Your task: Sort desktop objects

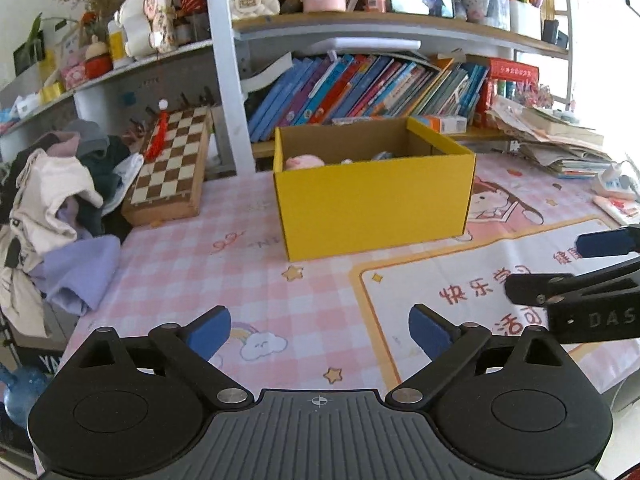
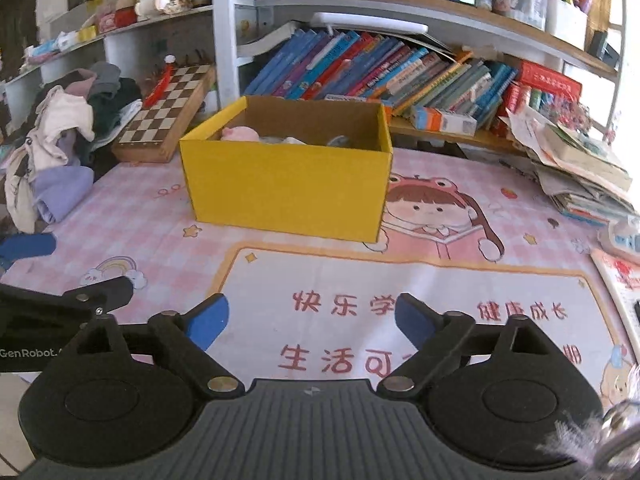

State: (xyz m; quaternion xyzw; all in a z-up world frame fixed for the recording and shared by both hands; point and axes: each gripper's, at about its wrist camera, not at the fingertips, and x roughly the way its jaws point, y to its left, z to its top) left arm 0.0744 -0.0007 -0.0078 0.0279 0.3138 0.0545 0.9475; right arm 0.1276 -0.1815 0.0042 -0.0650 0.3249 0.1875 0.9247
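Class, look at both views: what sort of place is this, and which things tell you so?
Probably a child's study desk at home: leaning children's books on the shelf, a cartoon pink checked desk mat, and a chessboard beside a clothes pile.

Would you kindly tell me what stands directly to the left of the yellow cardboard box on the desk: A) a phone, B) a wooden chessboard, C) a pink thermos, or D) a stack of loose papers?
B: the wooden chessboard leans on the desk just left of the yellow cardboard box, beside the pile of clothes.
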